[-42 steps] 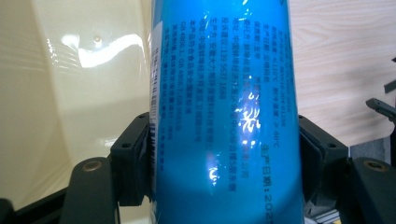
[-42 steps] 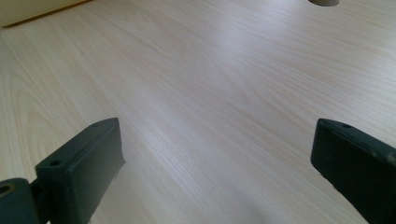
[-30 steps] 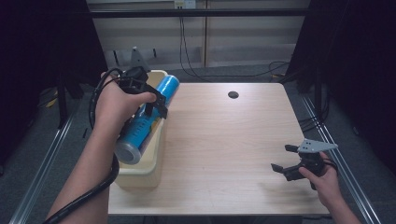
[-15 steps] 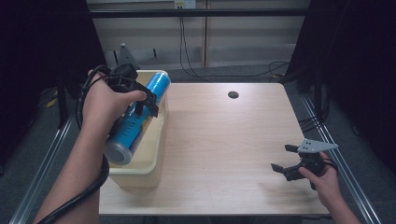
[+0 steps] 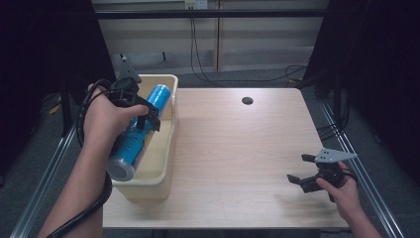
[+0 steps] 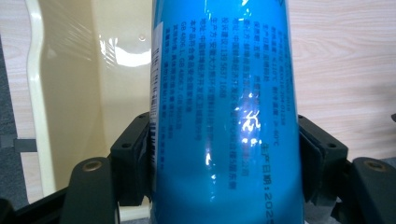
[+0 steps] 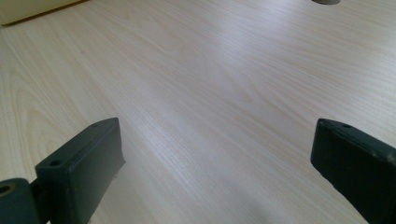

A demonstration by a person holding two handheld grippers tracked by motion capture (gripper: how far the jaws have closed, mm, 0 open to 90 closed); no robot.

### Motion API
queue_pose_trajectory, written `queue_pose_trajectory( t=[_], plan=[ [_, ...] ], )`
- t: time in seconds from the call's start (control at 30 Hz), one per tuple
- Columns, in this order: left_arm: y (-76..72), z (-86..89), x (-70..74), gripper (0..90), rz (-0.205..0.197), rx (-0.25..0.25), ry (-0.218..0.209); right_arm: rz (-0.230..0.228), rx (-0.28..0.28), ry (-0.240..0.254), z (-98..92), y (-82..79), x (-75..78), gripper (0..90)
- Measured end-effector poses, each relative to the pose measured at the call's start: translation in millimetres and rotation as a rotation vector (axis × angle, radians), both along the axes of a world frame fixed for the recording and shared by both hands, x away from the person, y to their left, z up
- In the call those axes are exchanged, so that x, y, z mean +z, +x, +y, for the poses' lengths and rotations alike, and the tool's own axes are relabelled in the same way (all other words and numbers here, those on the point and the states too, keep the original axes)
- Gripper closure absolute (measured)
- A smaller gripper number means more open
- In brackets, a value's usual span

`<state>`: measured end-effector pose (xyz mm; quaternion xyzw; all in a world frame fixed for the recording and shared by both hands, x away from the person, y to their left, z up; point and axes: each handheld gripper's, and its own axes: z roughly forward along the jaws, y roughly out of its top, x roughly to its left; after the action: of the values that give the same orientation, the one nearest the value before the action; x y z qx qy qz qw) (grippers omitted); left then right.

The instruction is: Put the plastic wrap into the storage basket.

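Observation:
A blue cylindrical can (image 5: pixel 130 146) with printed text hangs tilted over the cream plastic bin (image 5: pixel 167 148) at the table's left edge. My left gripper (image 5: pixel 147 117) is shut on its middle. In the left gripper view the black pads (image 6: pixel 135 154) press both sides of the blue can (image 6: pixel 224 93), with the bin's inside (image 6: pixel 70 93) behind it. My right gripper (image 5: pixel 297 167) rests near the table's front right corner, open. Between its jaws in the right gripper view (image 7: pixel 215 154) there is only bare wood.
The light wooden table (image 5: pixel 237 148) has a round cable hole (image 5: pixel 247 100) at the back middle. Metal rails run along both sides of the table. Cables lie on the floor behind it. The bin's corner (image 7: pixel 28 11) sits at the top left in the right gripper view.
My left hand has carried the blue can a little to the left and slightly down over the bin. The right gripper has stayed where it was.

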<state>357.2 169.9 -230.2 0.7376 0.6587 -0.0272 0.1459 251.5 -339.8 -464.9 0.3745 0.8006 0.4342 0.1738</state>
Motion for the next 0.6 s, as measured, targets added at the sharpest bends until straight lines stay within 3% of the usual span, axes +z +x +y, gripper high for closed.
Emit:
queue_pose_trajectory(
  t=[0.33, 0.6],
  plan=[
    [-0.5, 6.8, -10.4, 32.3, 0.002, 0.014, 0.009, 0.001, 0.005, -0.001, 1.1, -0.3, -0.1, 2.1],
    [2.8, 9.0, -30.1, 32.3, 0.024, 0.048, 0.023, 0.0, 0.007, -0.004, 1.3, -0.3, -0.5, 2.1]
  ],
)
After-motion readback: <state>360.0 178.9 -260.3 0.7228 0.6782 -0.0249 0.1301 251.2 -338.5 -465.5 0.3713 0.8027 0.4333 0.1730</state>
